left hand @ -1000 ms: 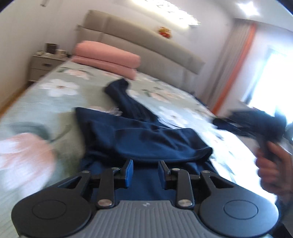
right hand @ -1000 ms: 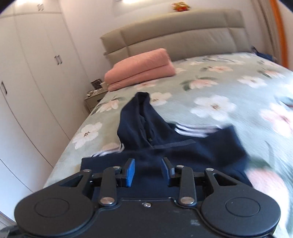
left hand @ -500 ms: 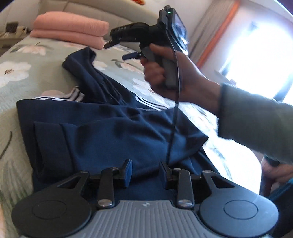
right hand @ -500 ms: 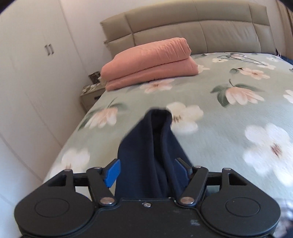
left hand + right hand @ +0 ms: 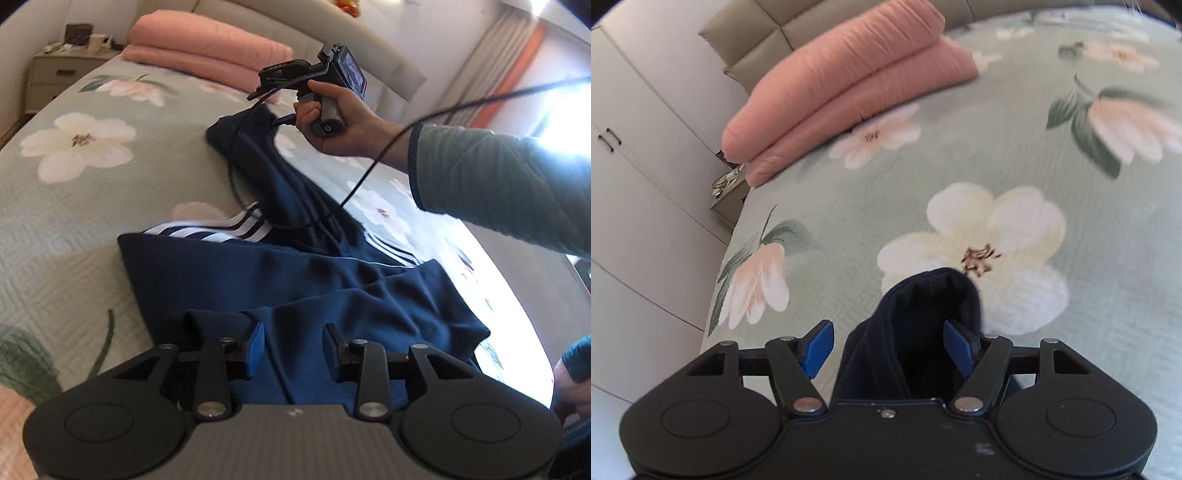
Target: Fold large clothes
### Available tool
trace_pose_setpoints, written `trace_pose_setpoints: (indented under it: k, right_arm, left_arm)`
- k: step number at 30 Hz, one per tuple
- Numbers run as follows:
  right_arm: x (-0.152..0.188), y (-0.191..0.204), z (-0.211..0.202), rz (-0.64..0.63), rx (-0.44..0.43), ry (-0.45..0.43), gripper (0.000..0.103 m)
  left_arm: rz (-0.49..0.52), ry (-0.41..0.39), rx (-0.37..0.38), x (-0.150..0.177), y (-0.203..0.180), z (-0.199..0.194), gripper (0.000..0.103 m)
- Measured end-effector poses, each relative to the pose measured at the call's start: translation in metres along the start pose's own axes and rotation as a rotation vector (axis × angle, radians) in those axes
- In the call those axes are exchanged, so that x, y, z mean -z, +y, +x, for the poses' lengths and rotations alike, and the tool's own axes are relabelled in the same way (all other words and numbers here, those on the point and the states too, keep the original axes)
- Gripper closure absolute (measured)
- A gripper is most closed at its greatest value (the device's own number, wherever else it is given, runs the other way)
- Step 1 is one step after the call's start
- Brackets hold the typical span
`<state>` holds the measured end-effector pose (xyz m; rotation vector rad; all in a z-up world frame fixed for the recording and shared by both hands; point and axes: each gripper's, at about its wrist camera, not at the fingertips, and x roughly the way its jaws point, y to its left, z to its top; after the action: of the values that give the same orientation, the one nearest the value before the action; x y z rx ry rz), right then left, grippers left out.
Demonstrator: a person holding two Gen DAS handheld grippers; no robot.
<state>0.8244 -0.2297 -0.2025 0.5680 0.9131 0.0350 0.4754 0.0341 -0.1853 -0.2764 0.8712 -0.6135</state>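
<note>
A navy garment point(image 5: 295, 273) with white stripes lies crumpled on the floral bedspread point(image 5: 74, 192). One long sleeve runs away toward the pillows. My left gripper point(image 5: 293, 347) hovers low over the garment's near body. Its jaws are partly apart with fabric under them, and the pads press on nothing. In the left wrist view a hand holds my right gripper point(image 5: 258, 88) just over the sleeve's far end point(image 5: 229, 129). In the right wrist view that gripper point(image 5: 888, 347) is open wide. The sleeve end point(image 5: 931, 295) lies between its blue pads point(image 5: 818, 347), ungripped.
Two folded pink quilts point(image 5: 849, 81) lie by the padded headboard point(image 5: 295, 22). A nightstand point(image 5: 55, 74) and white wardrobe doors point(image 5: 635, 184) stand left of the bed. A black cable point(image 5: 443, 110) trails from the right gripper over the person's green sleeve point(image 5: 498, 184). The bed's bright right edge point(image 5: 517, 314) lies close.
The right gripper swept from the garment's body out to the sleeve end, dipped toward it and opened its jaws wide. The left gripper slid across low over the garment's body.
</note>
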Motion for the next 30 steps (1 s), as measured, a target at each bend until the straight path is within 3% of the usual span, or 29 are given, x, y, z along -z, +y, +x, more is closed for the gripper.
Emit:
trace_pose_setpoints:
  k: [1, 2, 3, 7, 11, 17, 20, 21, 22, 23, 24, 25, 26, 28, 30]
  right_arm:
    - [0.0, 0.001, 0.007, 0.007, -0.003, 0.011, 0.026]
    - [-0.001, 0.003, 0.013, 0.009, 0.006, 0.01, 0.052]
    - [0.0, 0.005, 0.016, 0.0, 0.022, 0.006, 0.093]
    - [0.011, 0.016, -0.004, -0.094, 0.012, -0.05, 0.094]
    - [0.029, 0.023, -0.08, -0.149, -0.128, -0.152, 0.094]
    - [0.08, 0.02, -0.268, -0.213, -0.356, -0.305, 0.094]
    - [0.135, 0.004, -0.38, -0.266, -0.397, -0.384, 0.093]
    - [0.155, -0.002, -0.408, -0.282, -0.39, -0.383, 0.088]
    - [0.178, -0.009, -0.431, -0.293, -0.381, -0.349, 0.083]
    - [0.201, -0.019, -0.446, -0.298, -0.374, -0.274, 0.07]
    - [0.226, -0.03, -0.454, -0.291, -0.36, -0.158, 0.045]
    - [0.251, -0.042, -0.455, -0.277, -0.343, -0.029, 0.031]
    - [0.276, -0.057, -0.454, -0.257, -0.301, 0.088, 0.025]
    - [0.322, -0.091, -0.45, -0.211, -0.158, 0.262, 0.025]
    - [0.348, -0.128, -0.449, -0.13, -0.051, 0.342, 0.025]
  left_arm:
    - [-0.008, 0.006, -0.004, 0.001, 0.002, 0.003, 0.066]
    - [-0.013, 0.01, -0.007, 0.0, 0.004, 0.005, 0.066]
    - [-0.018, 0.013, -0.009, 0.001, 0.005, 0.007, 0.066]
    - [-0.019, 0.017, -0.009, 0.007, 0.006, 0.004, 0.066]
    - [-0.005, -0.007, -0.013, 0.006, -0.004, -0.008, 0.066]
    - [0.039, -0.076, -0.021, -0.009, -0.037, -0.049, 0.066]
    - [0.065, -0.112, -0.024, -0.018, -0.055, -0.071, 0.066]
    - [0.074, -0.121, -0.024, -0.02, -0.061, -0.077, 0.066]
    - [0.082, -0.13, -0.025, -0.022, -0.066, -0.083, 0.065]
    - [0.093, -0.137, -0.027, -0.023, -0.071, -0.088, 0.065]
    - [0.104, -0.14, -0.03, -0.025, -0.075, -0.091, 0.064]
    - [0.114, -0.14, -0.036, -0.026, -0.079, -0.093, 0.064]
    - [0.117, -0.14, -0.042, -0.027, -0.081, -0.094, 0.064]
    - [0.105, -0.136, -0.04, -0.028, -0.083, -0.091, 0.063]
    - [0.085, -0.13, -0.031, -0.029, -0.084, -0.084, 0.063]
